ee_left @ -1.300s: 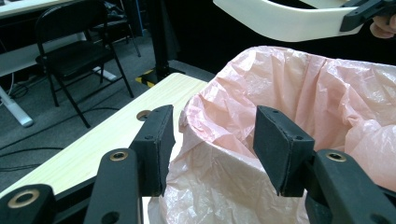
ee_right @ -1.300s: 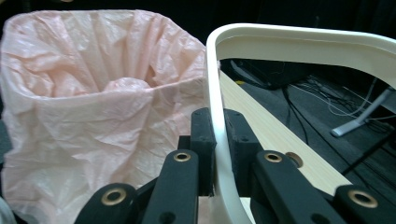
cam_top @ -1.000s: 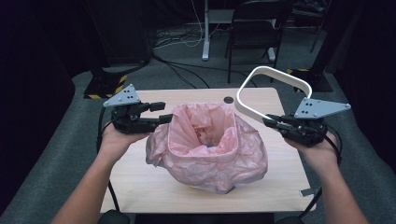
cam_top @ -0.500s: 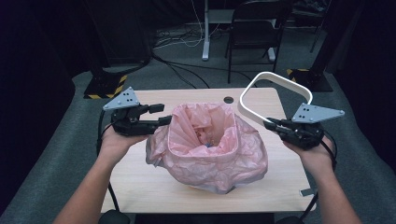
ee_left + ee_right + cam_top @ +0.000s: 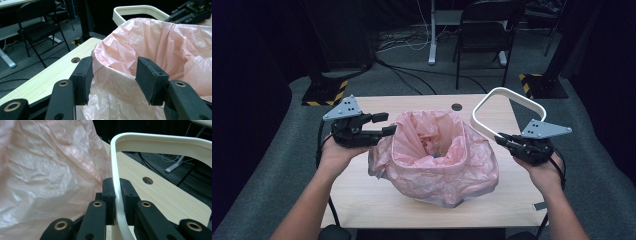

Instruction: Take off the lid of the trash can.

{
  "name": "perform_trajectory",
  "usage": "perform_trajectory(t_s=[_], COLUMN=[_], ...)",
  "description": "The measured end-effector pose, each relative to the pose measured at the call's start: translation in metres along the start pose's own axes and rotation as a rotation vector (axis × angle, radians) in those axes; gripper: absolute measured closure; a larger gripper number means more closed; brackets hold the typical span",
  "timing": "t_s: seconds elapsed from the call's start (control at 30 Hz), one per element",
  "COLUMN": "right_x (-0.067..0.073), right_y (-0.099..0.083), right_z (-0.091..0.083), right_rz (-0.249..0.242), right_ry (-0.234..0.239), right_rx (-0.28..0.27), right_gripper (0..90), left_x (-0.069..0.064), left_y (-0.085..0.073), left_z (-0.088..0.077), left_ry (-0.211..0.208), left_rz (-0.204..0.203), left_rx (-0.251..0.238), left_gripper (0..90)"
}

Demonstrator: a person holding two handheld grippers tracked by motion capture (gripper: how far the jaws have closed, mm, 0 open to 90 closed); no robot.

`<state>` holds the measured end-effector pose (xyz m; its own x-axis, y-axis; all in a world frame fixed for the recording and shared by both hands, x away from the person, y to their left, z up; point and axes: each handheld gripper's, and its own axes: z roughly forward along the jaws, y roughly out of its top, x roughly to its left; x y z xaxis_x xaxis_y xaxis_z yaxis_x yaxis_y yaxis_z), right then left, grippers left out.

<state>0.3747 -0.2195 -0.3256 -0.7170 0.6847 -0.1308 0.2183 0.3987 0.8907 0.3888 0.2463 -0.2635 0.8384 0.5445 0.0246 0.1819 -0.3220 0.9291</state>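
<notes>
While the left hand-held gripper (image 5: 386,124), its jaws apart, straddles the rim of the pink bag (image 5: 437,155) to steady the bin, the right hand-held gripper (image 5: 501,140) pinches the white ring (image 5: 504,95) beside it, probably to clamp the bag.

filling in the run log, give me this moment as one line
left gripper: open astride pink bag rim | right gripper: shut on white ring frame, beside bag | table: bag upright

A pink plastic bag lining a bin (image 5: 437,160) stood at the middle of the light wooden table (image 5: 362,195). The left gripper (image 5: 384,125) sat at the bag's left rim. A white rounded plastic ring frame (image 5: 507,107), right of the bag, was in the right gripper (image 5: 502,141). A black folding chair (image 5: 484,30) stood behind the table.
</notes>
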Motion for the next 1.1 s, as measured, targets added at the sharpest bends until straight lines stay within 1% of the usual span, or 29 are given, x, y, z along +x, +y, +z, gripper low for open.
perform_trajectory(t_s=[0.23,0.37,0.7,0.83,1.1], right_x=[0.0,0.0,-0.001,-0.001,0.0], right_y=[-0.016,-0.025,-0.045,-0.053,-0.066], right_z=[0.009,0.013,0.021,0.025,0.032], right_rz=[0.015,0.035,0.064,0.081,0.093], right_ry=[-0.017,-0.023,-0.048,-0.049,-0.057], right_rx=[0.019,0.021,0.029,0.035,0.05], right_gripper=[83.3,83.3,83.3,83.3,83.2], left_x=[-0.002,-0.002,-0.002,-0.002,-0.001], left_y=[0.0,0.0,0.0,0.0,-0.001], left_z=[0.0,-0.001,-0.002,-0.002,-0.002], left_ry=[0.001,0.002,0.006,0.006,0.006], left_rz=[0.007,0.007,0.009,0.01,0.009], left_rx=[-0.002,-0.004,-0.007,-0.007,-0.009], left_gripper=[47.5,47.5,47.5,47.5,47.4])
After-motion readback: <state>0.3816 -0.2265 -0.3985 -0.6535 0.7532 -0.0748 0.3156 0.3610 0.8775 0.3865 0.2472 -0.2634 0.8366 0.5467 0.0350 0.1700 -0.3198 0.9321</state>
